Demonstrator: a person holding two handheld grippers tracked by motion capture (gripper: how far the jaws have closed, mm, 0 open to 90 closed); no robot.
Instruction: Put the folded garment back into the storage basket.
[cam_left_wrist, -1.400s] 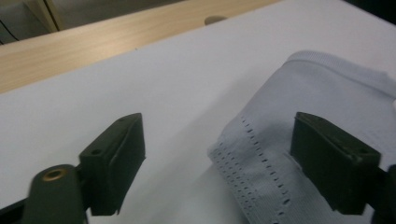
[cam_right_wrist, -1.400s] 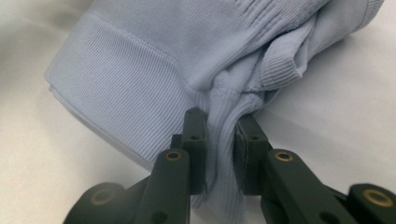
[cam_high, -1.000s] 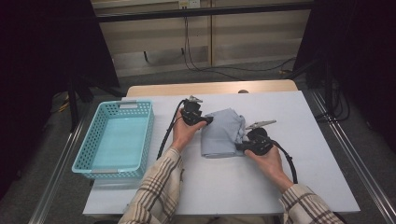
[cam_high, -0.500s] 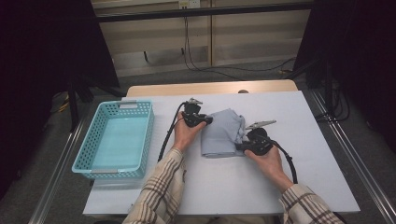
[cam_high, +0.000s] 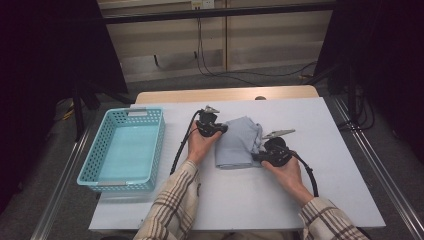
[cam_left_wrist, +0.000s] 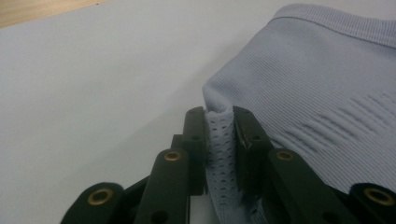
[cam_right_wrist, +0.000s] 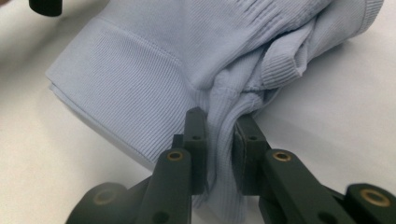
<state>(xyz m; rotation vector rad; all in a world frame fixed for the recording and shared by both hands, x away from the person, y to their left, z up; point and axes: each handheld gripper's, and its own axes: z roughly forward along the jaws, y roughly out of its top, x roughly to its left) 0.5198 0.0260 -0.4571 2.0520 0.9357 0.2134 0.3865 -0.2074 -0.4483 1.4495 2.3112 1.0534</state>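
Observation:
A folded pale blue knit garment (cam_high: 238, 144) lies on the white table (cam_high: 300, 120) between my two grippers. My left gripper (cam_high: 220, 129) sits at the garment's left upper edge, shut on a fold of the fabric (cam_left_wrist: 219, 135). At the garment's right lower edge my right gripper (cam_high: 256, 157) is shut on a bunched ribbed part of it (cam_right_wrist: 219, 126). The ribbed cuff band (cam_right_wrist: 116, 79) shows in the right gripper view, with the garment's layers stacked beneath it.
A turquoise plastic basket (cam_high: 102, 155) stands on the table's left side, with nothing inside. A wooden strip (cam_high: 225, 94) runs along the table's far edge. Bare white tabletop lies to the right and in front of the garment.

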